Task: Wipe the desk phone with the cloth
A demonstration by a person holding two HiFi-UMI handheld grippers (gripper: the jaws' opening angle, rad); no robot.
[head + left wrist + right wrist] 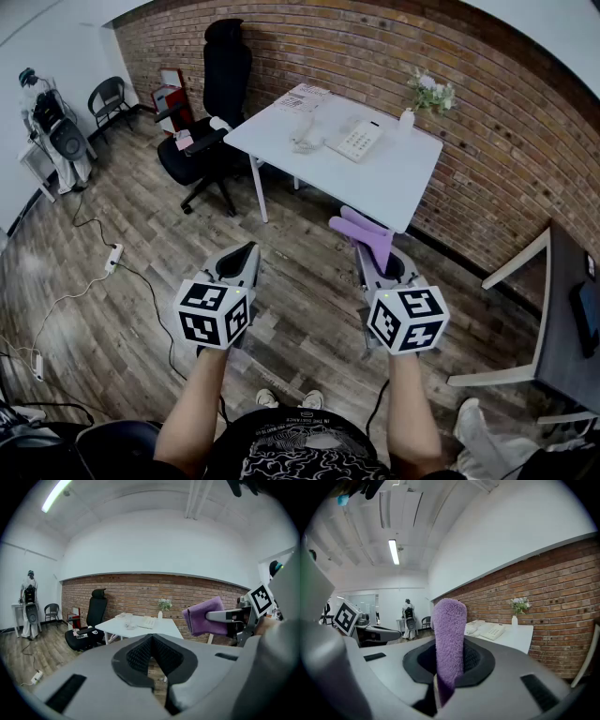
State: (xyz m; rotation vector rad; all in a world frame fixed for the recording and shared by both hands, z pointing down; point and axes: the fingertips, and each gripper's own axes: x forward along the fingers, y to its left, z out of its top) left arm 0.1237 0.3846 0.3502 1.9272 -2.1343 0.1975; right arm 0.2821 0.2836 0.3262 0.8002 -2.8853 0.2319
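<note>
A white desk phone lies on the white table by the brick wall, well ahead of both grippers; it also shows small in the left gripper view and in the right gripper view. My right gripper is shut on a purple cloth that sticks up out of its jaws. My left gripper is shut and holds nothing. Both hang over the wooden floor, short of the table. The purple cloth also shows at the right of the left gripper view.
A black office chair stands left of the table. A small vase of flowers and papers sit on the table. A power strip and cables lie on the floor at left. A dark desk is at right.
</note>
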